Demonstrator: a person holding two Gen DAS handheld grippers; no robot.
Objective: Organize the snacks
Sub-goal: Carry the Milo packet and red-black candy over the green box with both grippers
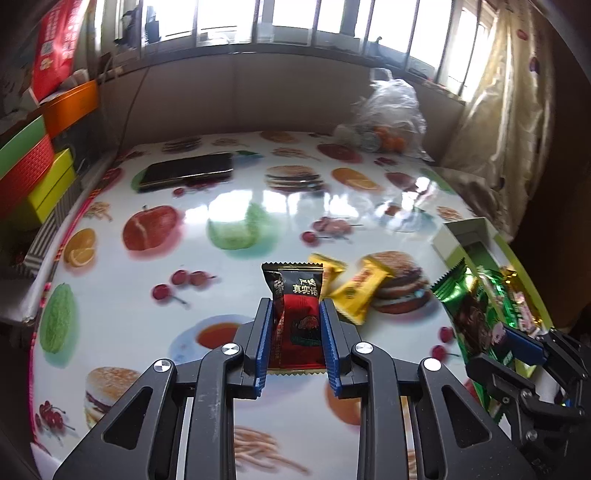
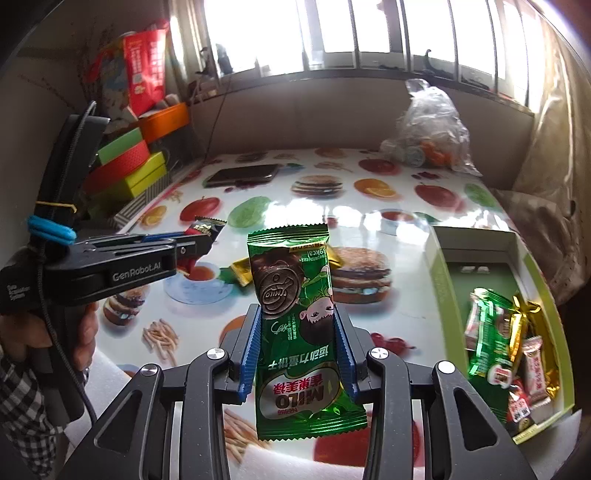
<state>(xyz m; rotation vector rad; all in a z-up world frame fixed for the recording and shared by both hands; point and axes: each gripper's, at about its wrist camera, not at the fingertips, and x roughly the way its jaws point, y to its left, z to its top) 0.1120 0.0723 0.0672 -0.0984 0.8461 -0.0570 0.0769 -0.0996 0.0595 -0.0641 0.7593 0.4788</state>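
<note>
Gleaming food-print tablecloth (image 1: 229, 206), sunlit windows (image 1: 295, 14)

Phone (image 2: 242, 174) lies at far left of surface (image 2: 295, 206); plastic bag (image 2: 430, 125) at far right; stacked boxes (image 2: 127, 166) off left edge; open box (image 2: 439, 258) at right edge, snack packets (image 2: 498, 332) inside; two small wrapped snacks (image 1: 351, 284) on surface mid-front, left of box; window (image 2: 332, 29) behind.

Bright daylight from the blown-out windows (image 1: 295, 14) glares off the glossy table (image 1: 258, 206); fisheye edges bend and darken.
</note>
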